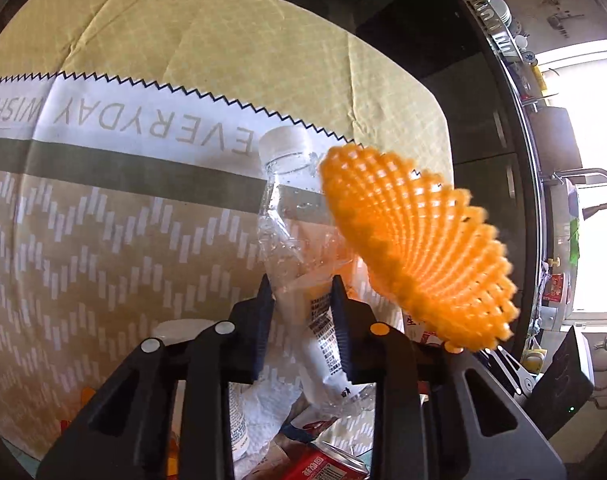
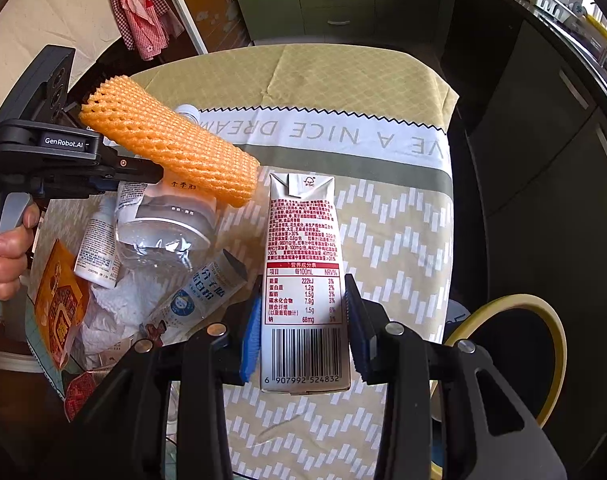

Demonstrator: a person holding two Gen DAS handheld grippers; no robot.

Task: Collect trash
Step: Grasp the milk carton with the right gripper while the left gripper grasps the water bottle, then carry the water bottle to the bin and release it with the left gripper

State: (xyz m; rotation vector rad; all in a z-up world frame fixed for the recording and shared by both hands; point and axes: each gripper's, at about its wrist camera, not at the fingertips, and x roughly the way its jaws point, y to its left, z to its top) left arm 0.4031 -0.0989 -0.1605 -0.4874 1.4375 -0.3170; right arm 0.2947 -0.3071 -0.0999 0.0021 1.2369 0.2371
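My left gripper (image 1: pixel 301 278) is shut on a crumpled clear plastic bottle (image 1: pixel 287 208) with a white cap, its pads against the labelled part. An orange foam net (image 1: pixel 415 240) leans against the outer side of its right finger. In the right wrist view the net (image 2: pixel 171 144) lies across that gripper (image 2: pixel 153 172) and over the bottle (image 2: pixel 163 236). My right gripper (image 2: pixel 293 276) is shut on a white and red drink carton (image 2: pixel 303 220), lying lengthwise between the blue pads above the tablecloth.
A trash pile lies under the left gripper: white tissue (image 2: pixel 119 312), an orange packet (image 2: pixel 59 296), a small white bottle (image 2: pixel 97 248), a tube (image 2: pixel 195 296), a red can (image 1: pixel 323 464). A yellow-rimmed container (image 2: pixel 543 308) is off the table's right edge. Dark cabinets stand beyond the tablecloth (image 2: pixel 343 80).
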